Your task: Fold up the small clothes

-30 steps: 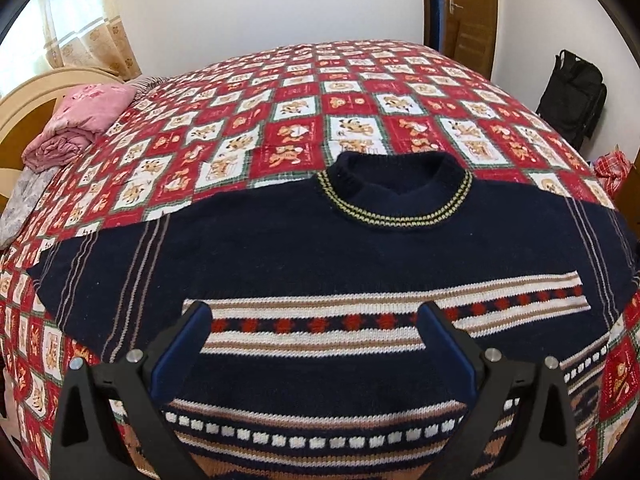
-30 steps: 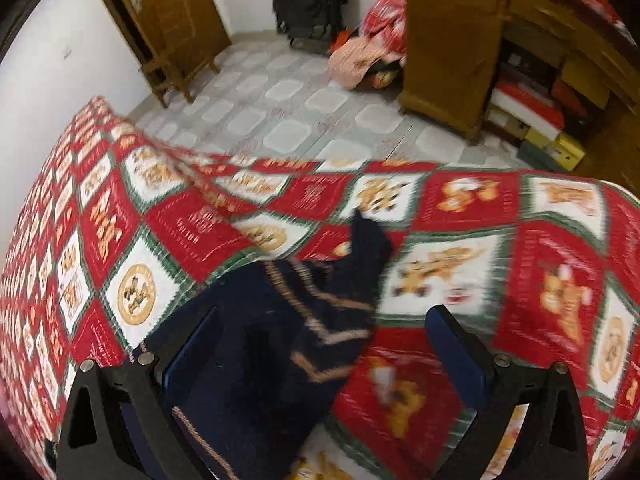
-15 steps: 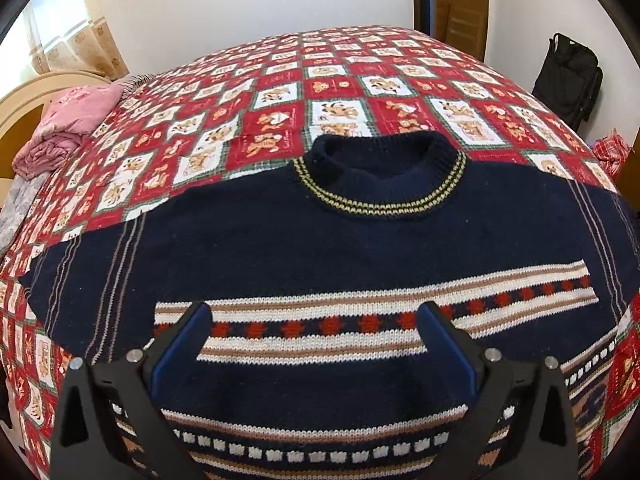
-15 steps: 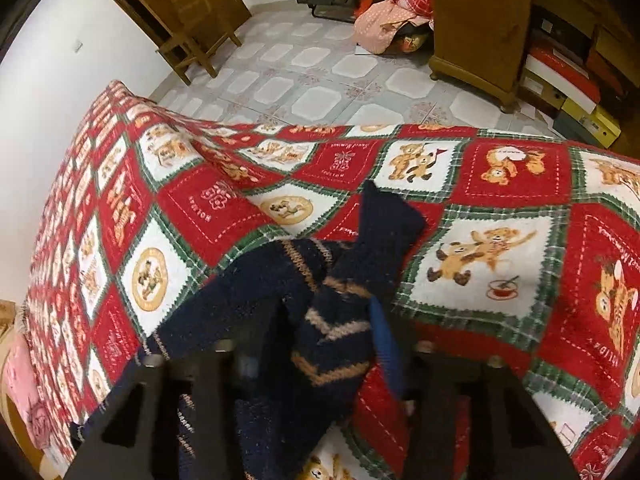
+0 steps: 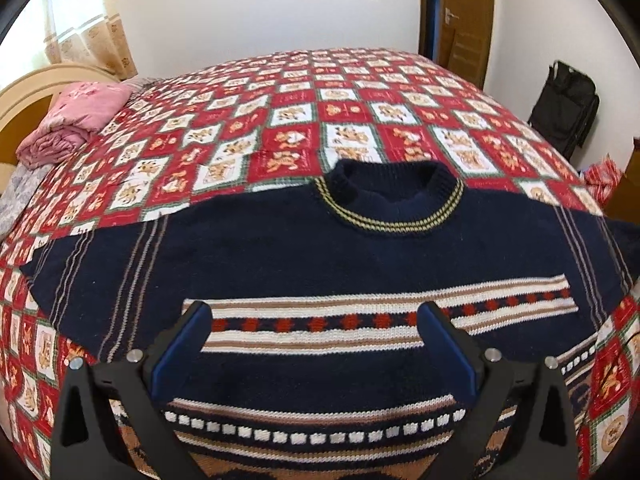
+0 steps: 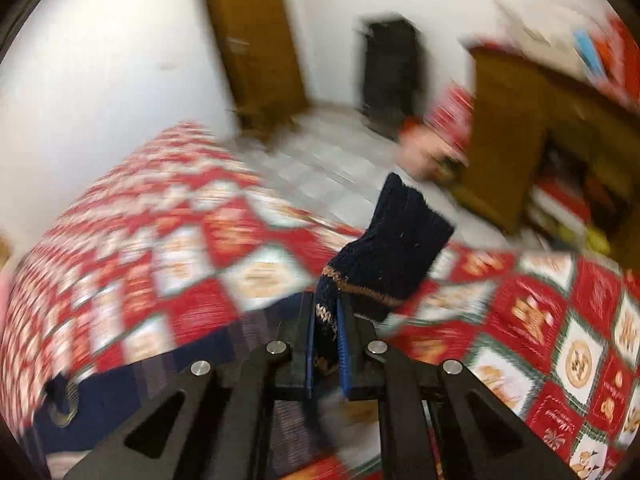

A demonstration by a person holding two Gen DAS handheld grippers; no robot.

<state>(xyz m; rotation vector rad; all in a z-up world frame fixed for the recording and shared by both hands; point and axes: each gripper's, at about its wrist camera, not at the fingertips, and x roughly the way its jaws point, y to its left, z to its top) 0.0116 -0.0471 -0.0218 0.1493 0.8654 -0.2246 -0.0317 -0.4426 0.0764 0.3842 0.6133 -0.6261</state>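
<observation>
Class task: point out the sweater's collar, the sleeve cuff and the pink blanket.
sweater's collar [image 5: 394,196], left wrist view, front ribbing.
sleeve cuff [image 6: 400,236], right wrist view, dark knit above right claw [image 6: 325,322].
pink blanket [image 5: 76,118], left wrist view, folded top.

My left view is sharp and bright, daylight coming through the curtain [image 5: 86,36] at upper left. My right view smears with motion blur. Fisheye bends both edges.

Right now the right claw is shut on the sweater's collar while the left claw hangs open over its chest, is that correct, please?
Not quite: the right claw is shut on the sweater's sleeve cuff, as the right wrist view shows. The collar lies flat. The left claw does hang open over the chest.
</observation>
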